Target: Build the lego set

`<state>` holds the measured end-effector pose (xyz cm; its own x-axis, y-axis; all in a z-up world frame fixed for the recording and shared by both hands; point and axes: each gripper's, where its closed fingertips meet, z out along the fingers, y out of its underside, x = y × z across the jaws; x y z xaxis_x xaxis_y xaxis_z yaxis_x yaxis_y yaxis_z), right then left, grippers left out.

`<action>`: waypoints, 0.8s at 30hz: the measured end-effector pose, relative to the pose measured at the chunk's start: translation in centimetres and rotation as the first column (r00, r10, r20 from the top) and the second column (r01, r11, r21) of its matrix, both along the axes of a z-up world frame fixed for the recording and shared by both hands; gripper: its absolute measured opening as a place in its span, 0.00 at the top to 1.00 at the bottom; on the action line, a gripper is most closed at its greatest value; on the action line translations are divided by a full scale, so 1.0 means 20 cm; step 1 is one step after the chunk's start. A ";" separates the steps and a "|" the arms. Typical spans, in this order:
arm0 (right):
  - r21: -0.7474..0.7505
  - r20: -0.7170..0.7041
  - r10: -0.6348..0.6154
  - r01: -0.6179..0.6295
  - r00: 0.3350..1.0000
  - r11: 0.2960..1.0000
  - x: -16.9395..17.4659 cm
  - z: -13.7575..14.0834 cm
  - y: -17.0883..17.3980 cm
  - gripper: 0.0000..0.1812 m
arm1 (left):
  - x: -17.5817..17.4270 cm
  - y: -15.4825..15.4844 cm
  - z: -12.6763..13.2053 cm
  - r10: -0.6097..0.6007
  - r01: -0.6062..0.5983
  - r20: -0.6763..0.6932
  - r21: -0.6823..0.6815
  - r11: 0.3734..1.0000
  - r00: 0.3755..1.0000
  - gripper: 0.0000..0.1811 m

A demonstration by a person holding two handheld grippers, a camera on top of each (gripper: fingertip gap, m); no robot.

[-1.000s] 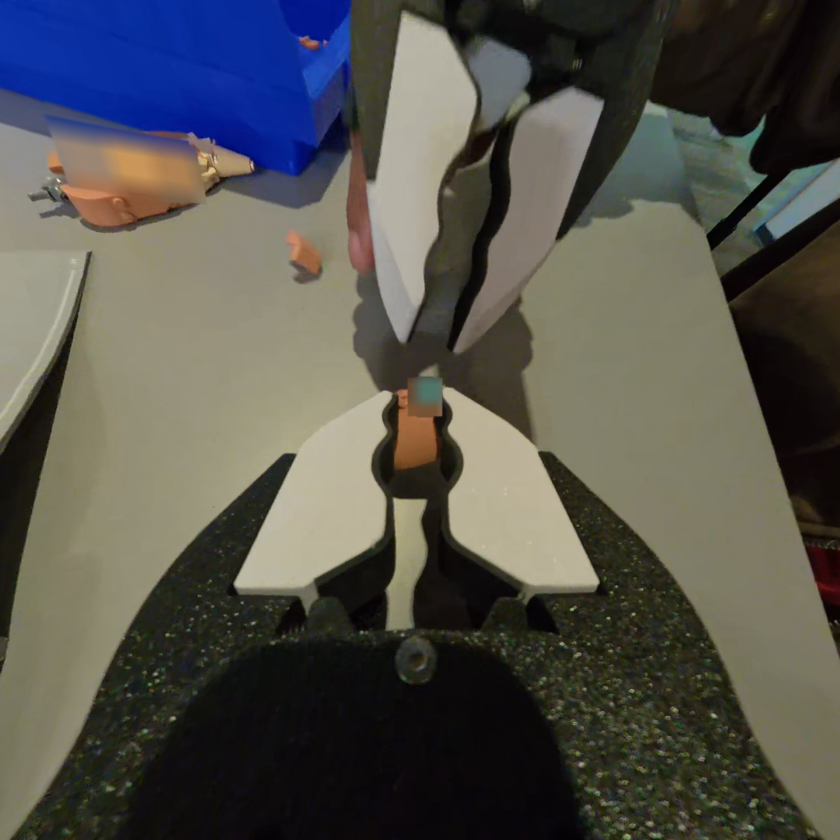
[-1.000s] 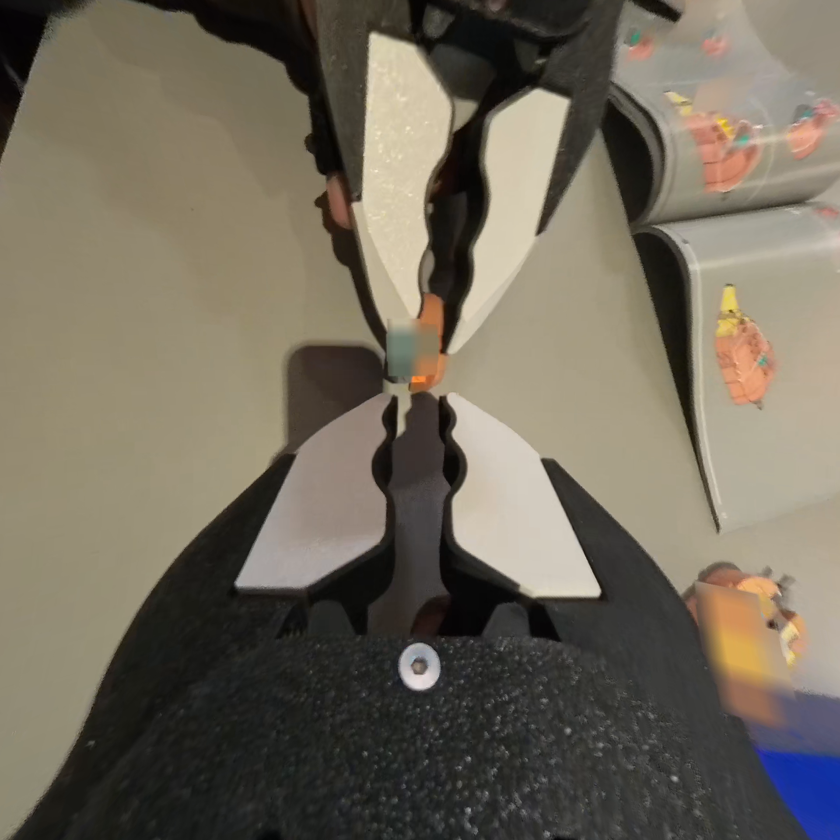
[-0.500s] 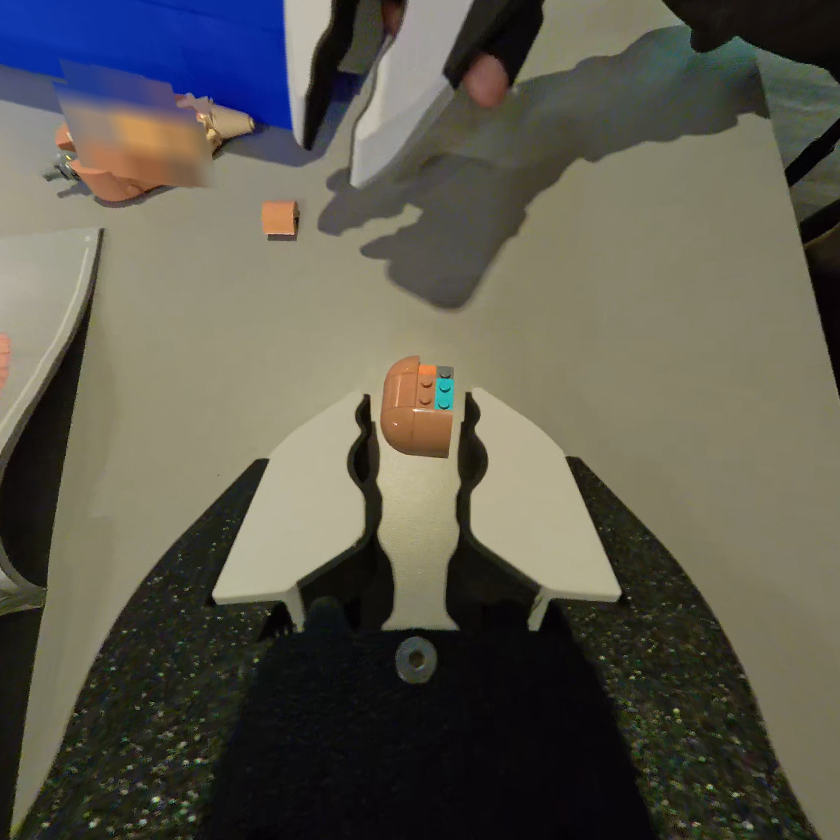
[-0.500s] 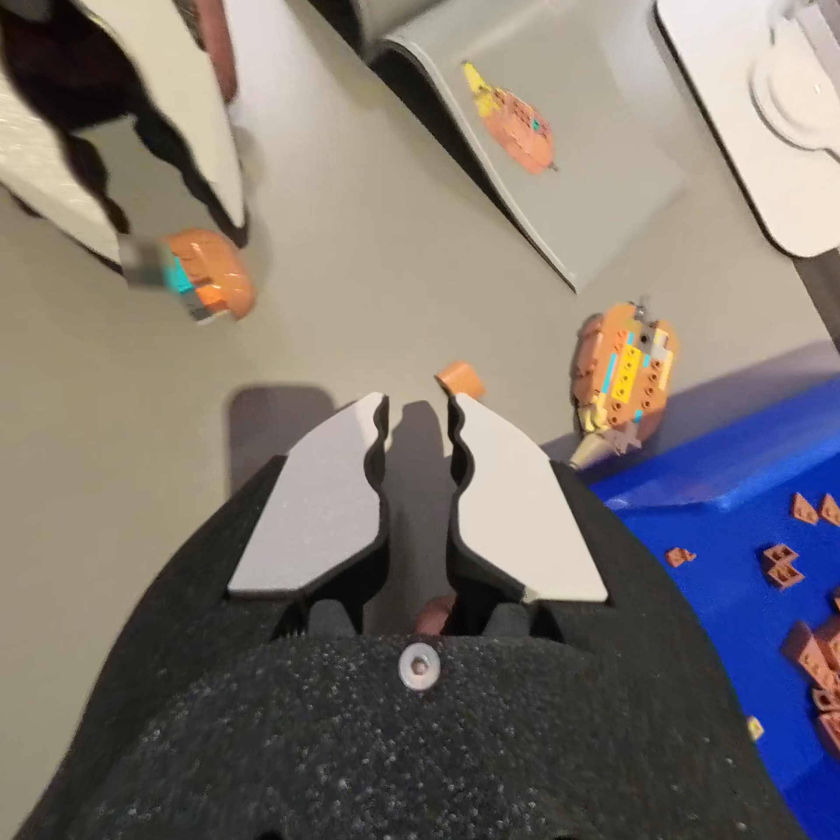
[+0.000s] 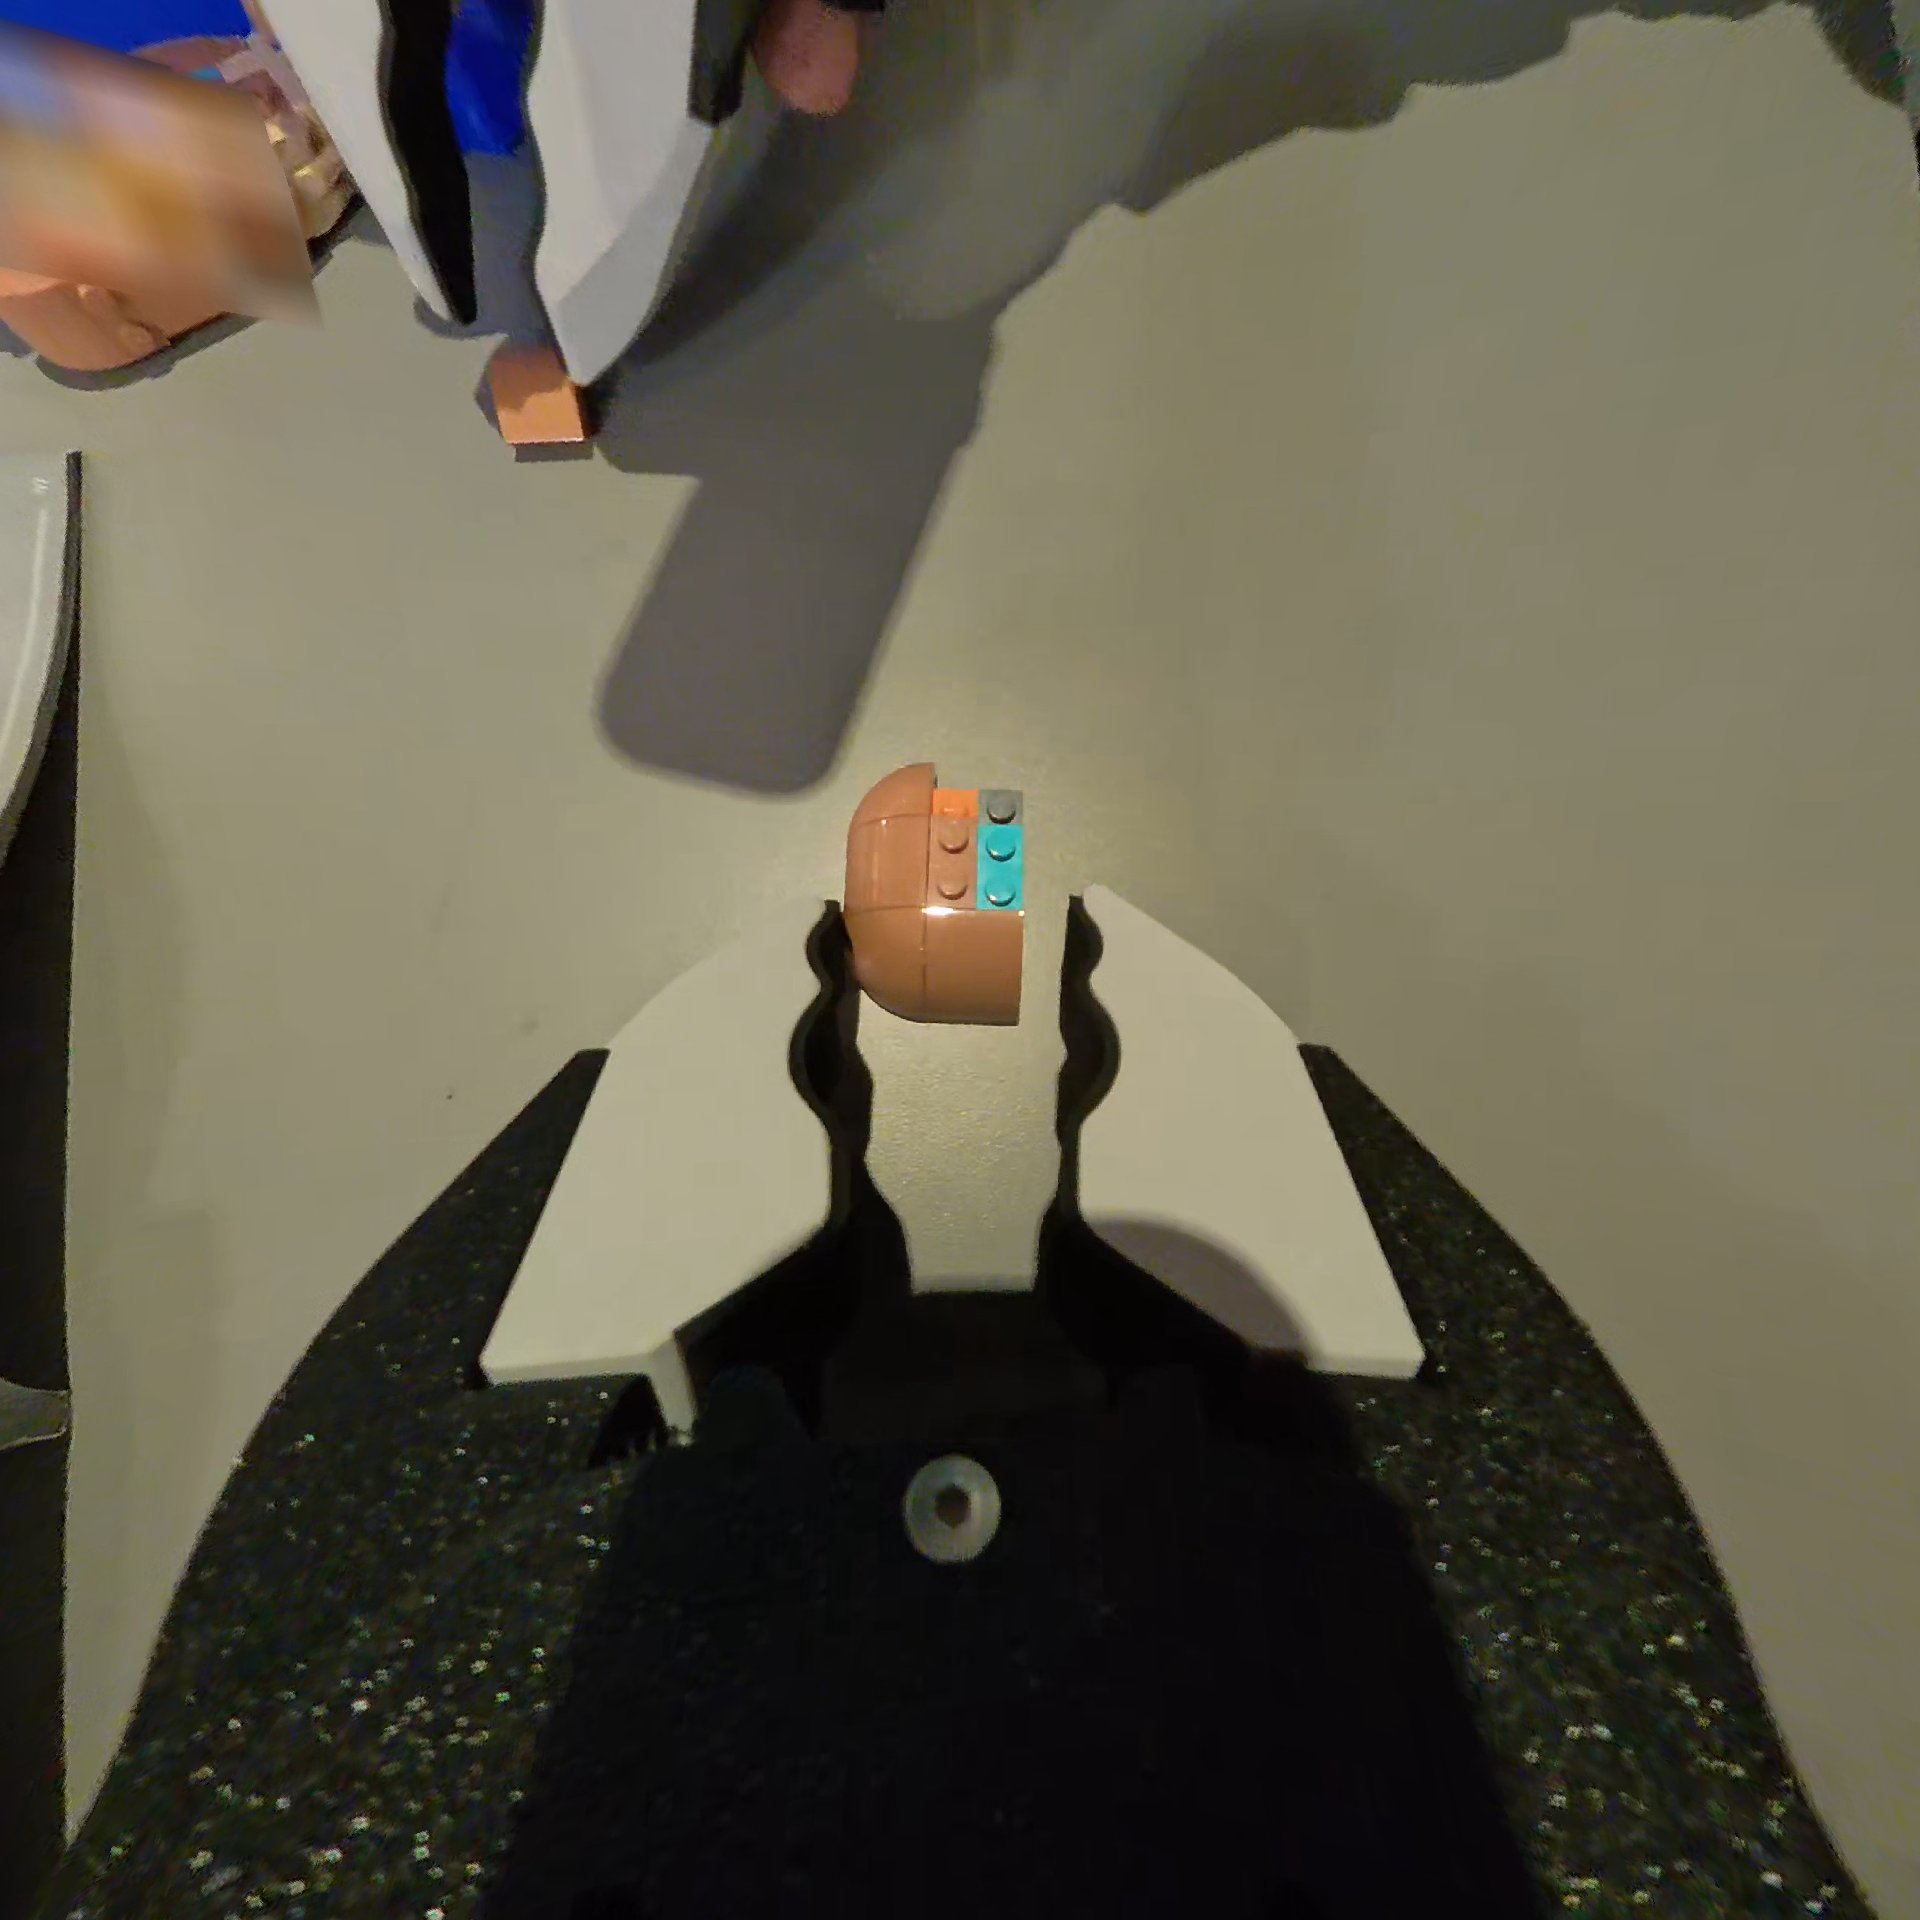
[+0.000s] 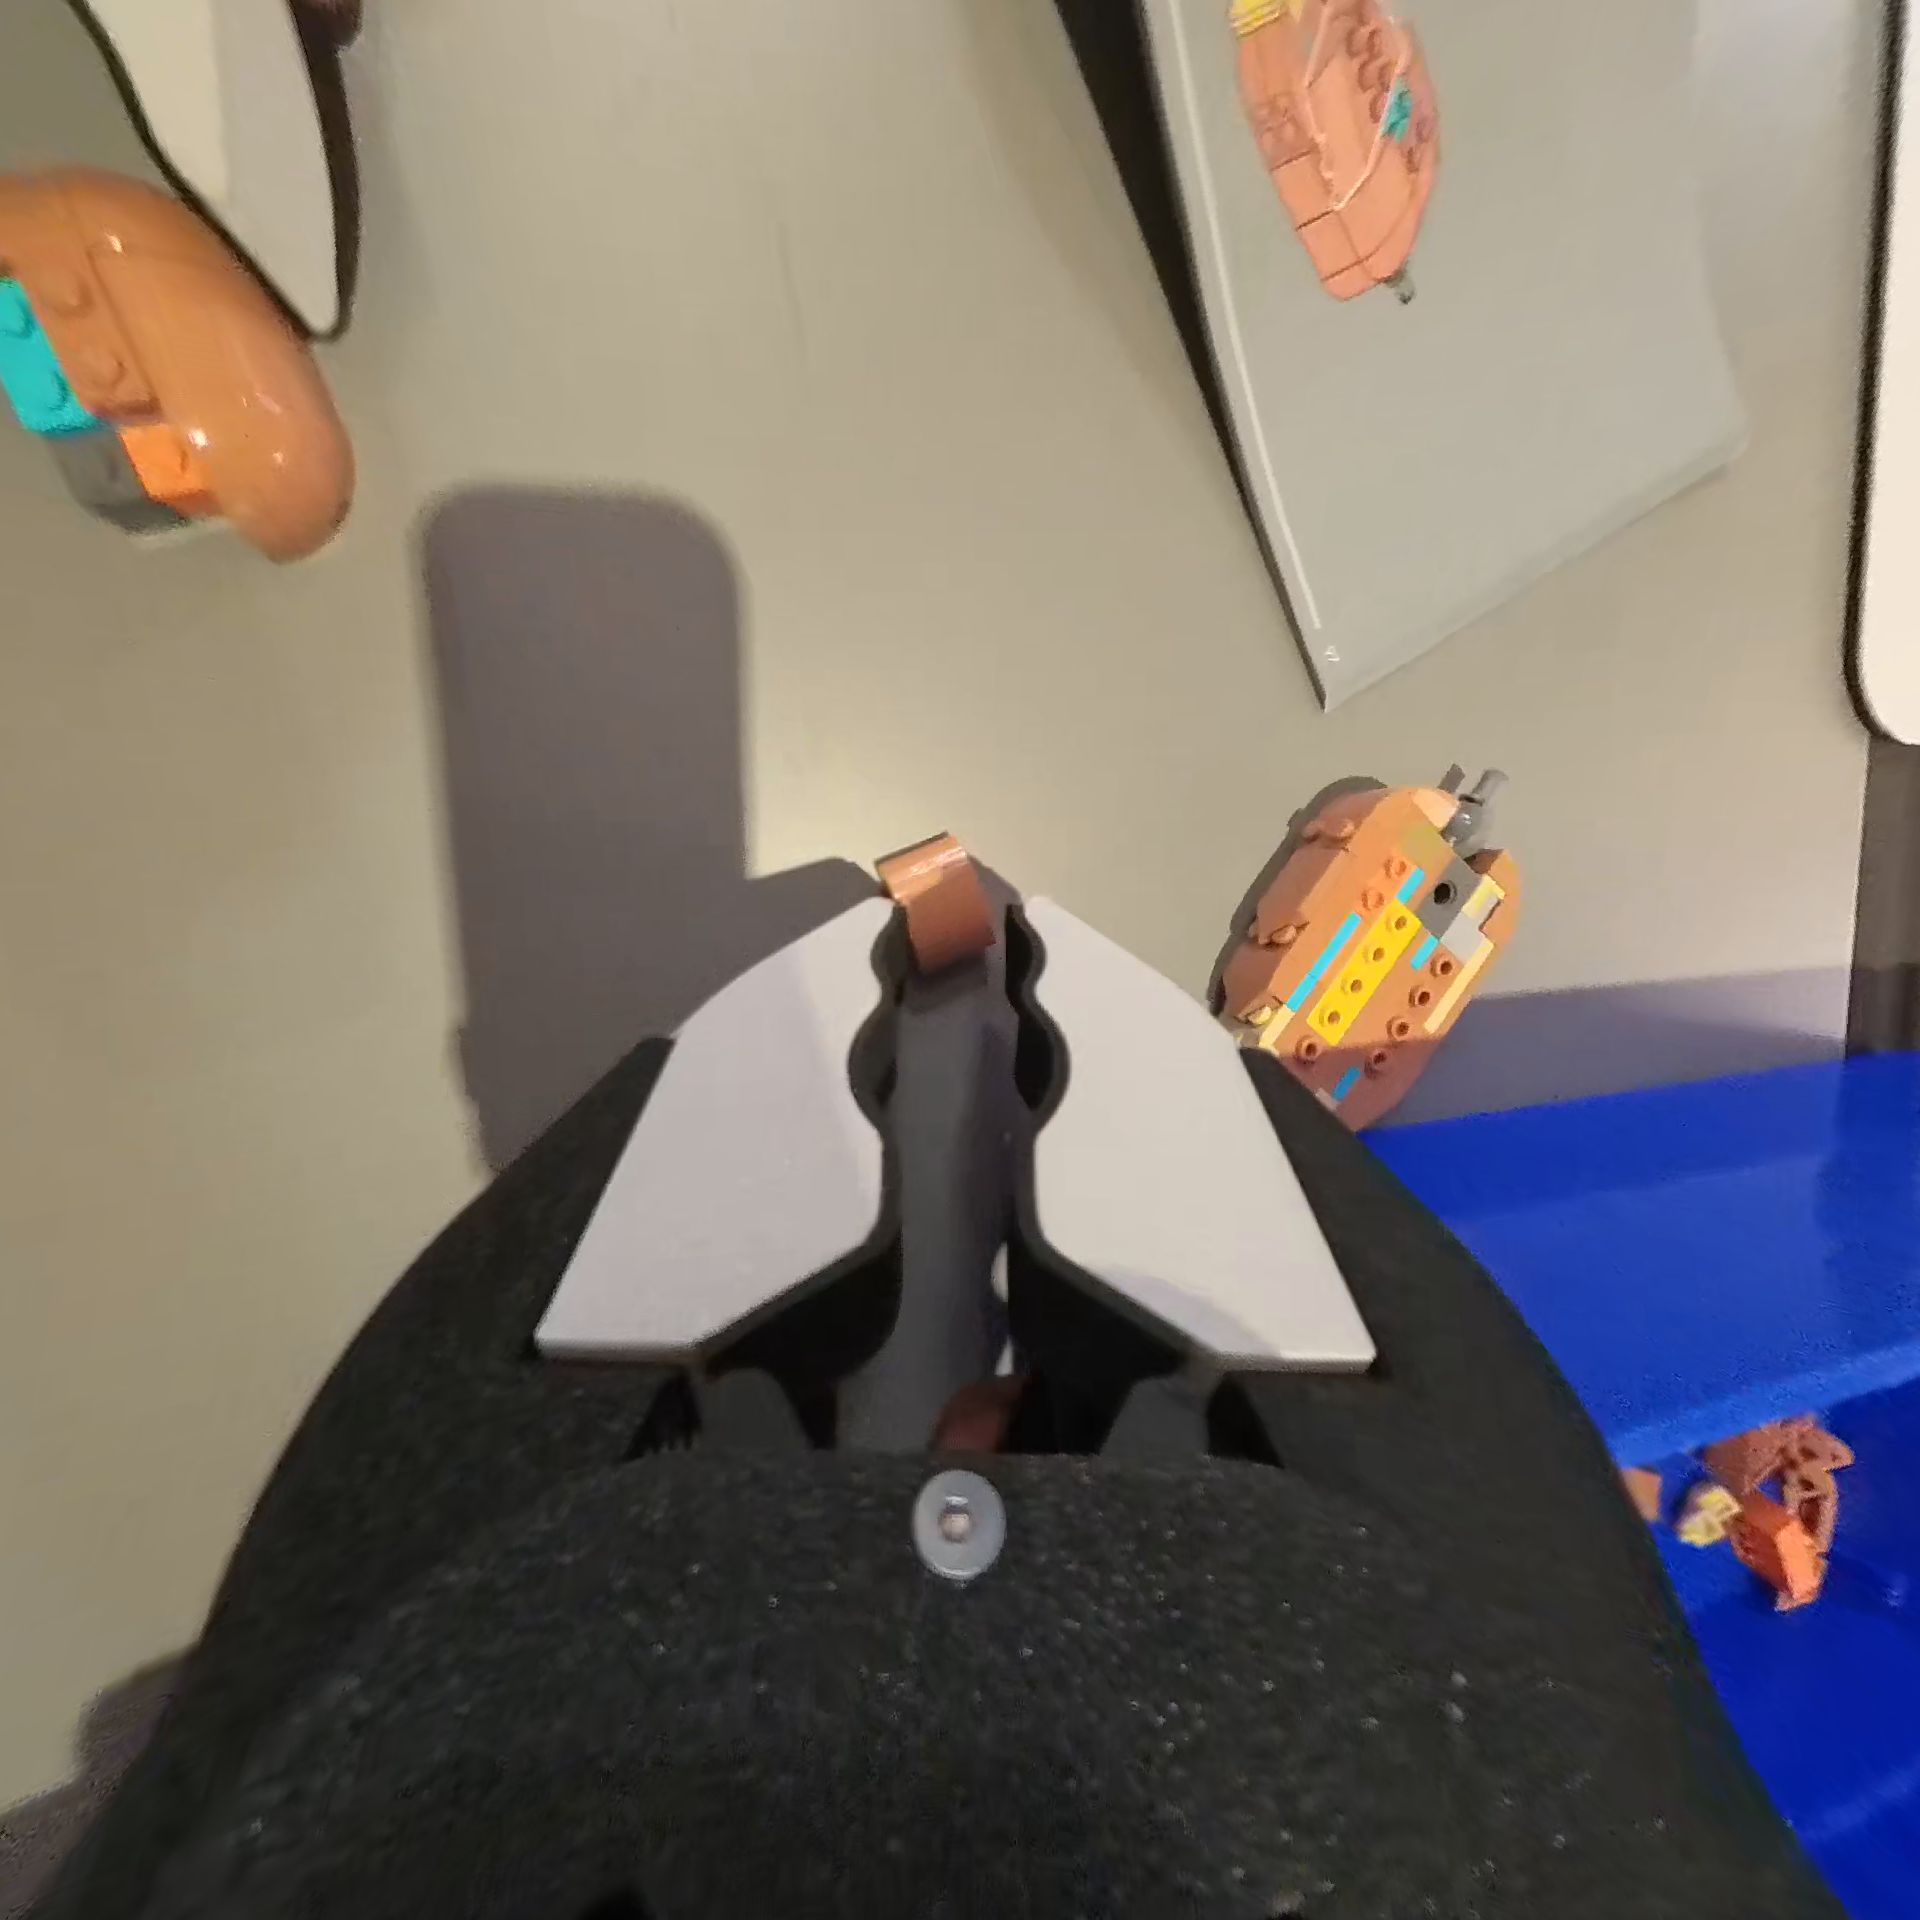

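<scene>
A small rounded brown lego assembly (image 5: 925,956) with teal and orange studs lies on the grey table between the fingertips of my left gripper (image 5: 956,904), which is open and not clamping it. The assembly also shows in the right wrist view (image 6: 187,364), beside a left finger (image 6: 281,156). My right gripper (image 6: 951,914) stands over a small brown curved brick (image 6: 935,914) that sits between its fingertips. Its jaws are slightly apart, no narrower than before. In the left wrist view the right gripper (image 5: 520,343) is at the top left, over that brick (image 5: 535,400).
A larger brown lego model (image 6: 1371,956) lies beside a blue parts bin (image 6: 1662,1247) holding loose bricks. An open instruction booklet (image 6: 1455,364) lies beyond it, and its edge shows in the left wrist view (image 5: 31,623). A white object (image 6: 1891,312) is at the right edge.
My left gripper opened and the assembly now rests on the table. My right gripper moved away from it to the small brown brick, which now sits between its tips.
</scene>
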<state>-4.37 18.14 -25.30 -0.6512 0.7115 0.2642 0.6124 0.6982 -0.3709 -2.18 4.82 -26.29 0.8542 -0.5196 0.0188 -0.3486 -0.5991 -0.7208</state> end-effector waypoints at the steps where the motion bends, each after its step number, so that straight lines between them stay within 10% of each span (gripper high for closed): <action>1: 0.002 0.029 0.020 -0.020 0.999 1.000 0.01 0.00 0.00 0.90 | 0.00 0.00 0.00 -0.005 0.005 0.000 0.001 1.000 1.000 0.78; 24: 0.153 0.320 0.151 -0.209 0.935 0.966 -0.01 -0.03 0.02 0.87 | 0.01 -0.01 0.00 -0.027 0.027 -0.003 0.003 1.000 1.000 0.77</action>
